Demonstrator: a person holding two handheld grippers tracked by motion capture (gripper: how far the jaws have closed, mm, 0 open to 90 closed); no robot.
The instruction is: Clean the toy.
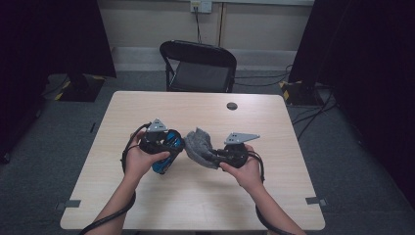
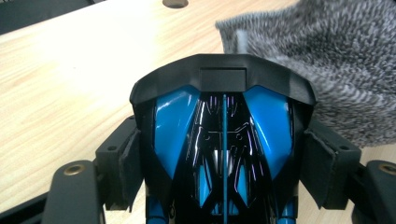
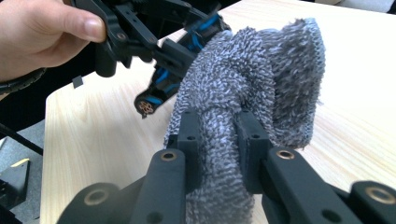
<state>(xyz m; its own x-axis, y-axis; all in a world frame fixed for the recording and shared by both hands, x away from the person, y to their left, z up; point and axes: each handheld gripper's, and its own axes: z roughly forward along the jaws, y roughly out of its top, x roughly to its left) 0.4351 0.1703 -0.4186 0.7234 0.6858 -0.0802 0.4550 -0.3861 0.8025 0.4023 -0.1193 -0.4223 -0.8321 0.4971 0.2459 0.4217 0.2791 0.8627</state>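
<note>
Above the table [image 1: 147,196], the left gripper [image 2: 224,154] clamped the hard, glossy, probably slippery blue-and-black toy car [image 2: 219,140] by its sides, while the right gripper [image 3: 217,140] pinched the soft grey cloth [image 3: 261,84] at a bunched fold just beside it.

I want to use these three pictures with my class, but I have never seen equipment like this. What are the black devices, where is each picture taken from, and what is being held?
A person sits at a wooden table with a tool in each hand. Each tool is a hand-held gripper with two black jaws. The high view looks down from above. Each of the other two pictures comes from a camera riding on one gripper.

The left hand-held gripper clamps a blue and black toy car. The right hand-held gripper pinches a grey fuzzy cloth, bunched against the car.

Behind the table stands a black chair.
</note>
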